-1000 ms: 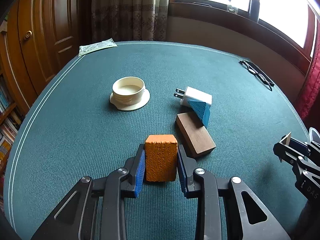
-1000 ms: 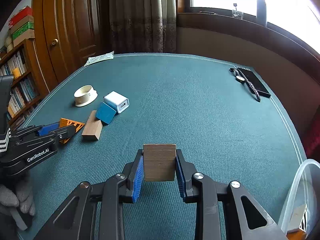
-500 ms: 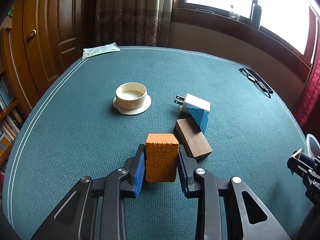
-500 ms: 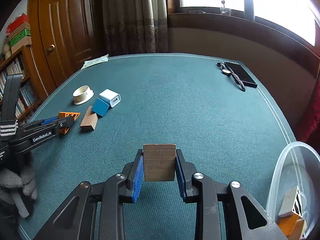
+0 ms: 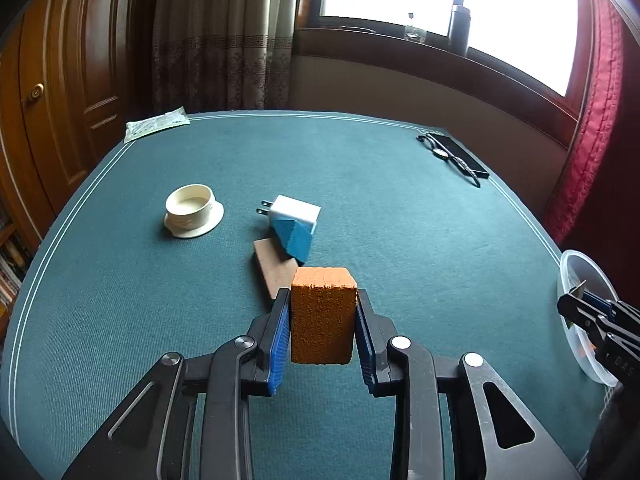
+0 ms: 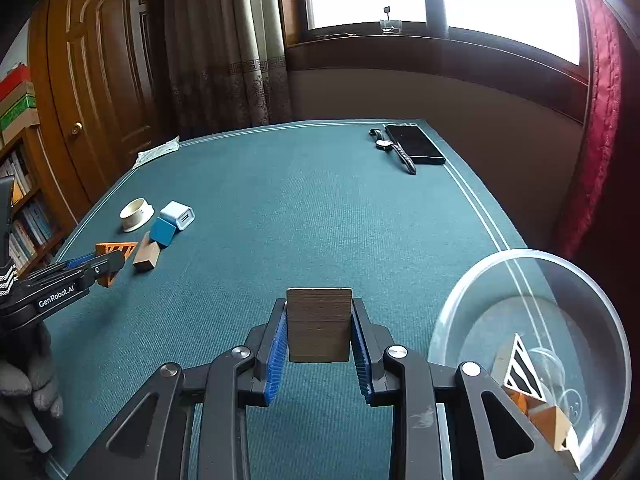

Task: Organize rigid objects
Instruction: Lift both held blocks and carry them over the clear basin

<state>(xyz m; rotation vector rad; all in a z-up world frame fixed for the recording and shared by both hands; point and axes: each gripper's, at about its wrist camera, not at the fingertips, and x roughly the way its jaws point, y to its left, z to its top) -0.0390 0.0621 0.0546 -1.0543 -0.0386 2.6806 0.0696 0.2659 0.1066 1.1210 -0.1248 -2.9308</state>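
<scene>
My left gripper (image 5: pixel 323 312) is shut on an orange block (image 5: pixel 322 316), held above the green table. In the right wrist view that same gripper (image 6: pixel 108 262) shows at the left with the orange block (image 6: pixel 114 249). My right gripper (image 6: pixel 319 322) is shut on a brown wooden block (image 6: pixel 319 325), just left of a clear plastic bowl (image 6: pixel 480 276) that holds several blocks. On the table lie a brown flat block (image 5: pixel 272 266), a blue wedge (image 5: pixel 294 238), a white charger plug (image 5: pixel 294 212) and a cream round dish (image 5: pixel 192 216).
A phone (image 6: pixel 414 144) and a wristwatch (image 6: pixel 394 150) lie at the table's far right corner. A paper packet (image 5: pixel 156 128) lies at the far left corner. A gloved hand (image 6: pixel 32 380) holds the left gripper. Wooden doors and bookshelves stand to the left.
Both grippers have moved right with their blocks. The clear bowl has come into both views, and the loose objects have slid left in the right wrist view.
</scene>
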